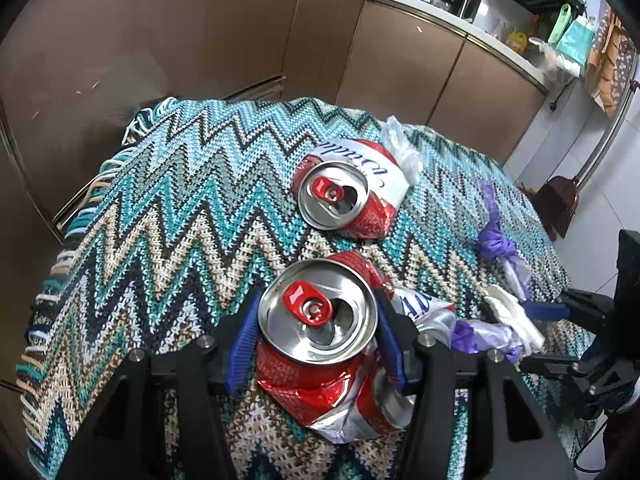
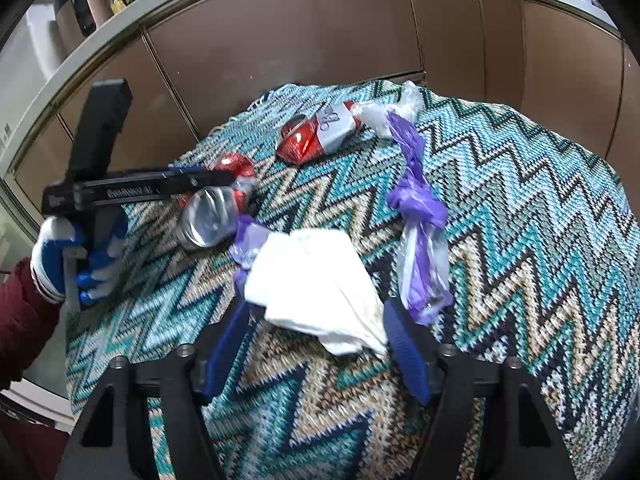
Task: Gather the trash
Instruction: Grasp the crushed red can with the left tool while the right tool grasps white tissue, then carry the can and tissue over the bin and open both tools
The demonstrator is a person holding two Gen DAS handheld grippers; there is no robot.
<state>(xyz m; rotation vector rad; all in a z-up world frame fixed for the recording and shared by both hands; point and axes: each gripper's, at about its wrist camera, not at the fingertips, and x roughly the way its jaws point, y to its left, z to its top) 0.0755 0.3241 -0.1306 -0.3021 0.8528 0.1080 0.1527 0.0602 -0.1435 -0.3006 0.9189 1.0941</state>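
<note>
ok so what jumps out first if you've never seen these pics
The loud teal zigzag knit cloth covering the table, and on it two crushed red cans: the near can sits between the left gripper fingers, the far can lies beyond it. In the right wrist view a crumpled white tissue lies between the open right gripper fingers, beside a knotted purple bag.

Bare zigzag cloth (image 1: 168, 208) open at left, crushed cans (image 1: 320, 344) mid-table, purple wrappers (image 2: 416, 204) and white tissue (image 2: 316, 284) crowding right, cabinet fronts (image 1: 224, 36) walling far side.
</note>
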